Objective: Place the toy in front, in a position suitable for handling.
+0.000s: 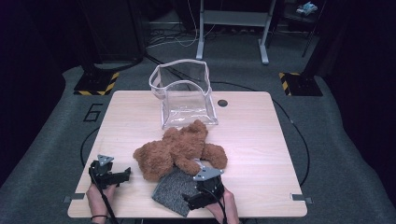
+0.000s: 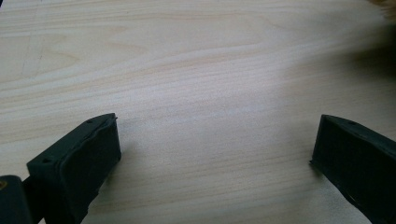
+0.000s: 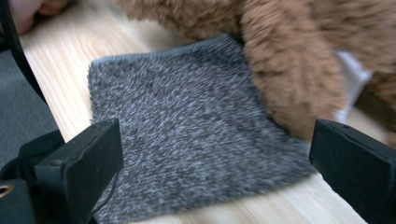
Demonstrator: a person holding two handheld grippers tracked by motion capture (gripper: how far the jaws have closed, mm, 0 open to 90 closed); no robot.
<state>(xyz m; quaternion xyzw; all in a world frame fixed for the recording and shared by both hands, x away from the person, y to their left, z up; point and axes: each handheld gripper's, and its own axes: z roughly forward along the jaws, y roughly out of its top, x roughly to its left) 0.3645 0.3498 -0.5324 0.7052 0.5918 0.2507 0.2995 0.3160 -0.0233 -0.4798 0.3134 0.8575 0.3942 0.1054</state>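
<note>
A grey fuzzy cloth (image 1: 174,190) lies flat near the front edge of a light wooden table (image 1: 261,140), a little right of the middle. One corner of it is tucked under a brown teddy bear (image 1: 180,149), which lies sprawled in the middle of the table. In the right gripper view the grey cloth (image 3: 187,130) spreads out between the two black jaws, and a furry brown limb of the teddy bear (image 3: 289,70) rests on its far edge.

The right gripper (image 1: 198,199) sits over the front right part of the cloth, held by a hand (image 1: 224,210) that comes in from the bottom edge. Its jaws stand wide apart, one to each side of the cloth, and hold nothing.

The left gripper (image 1: 122,175) sits near the front left corner of the table, apart from the bear and the cloth, held by the other hand (image 1: 98,198). Its jaws are also wide apart, with bare wood between them.

Behind the bear, toward the far edge, a clear plastic bag (image 1: 184,95) with a white rim stands upright and open. The bear's top nearly touches its base.

The table stands on grey carpet (image 1: 327,140).
</note>
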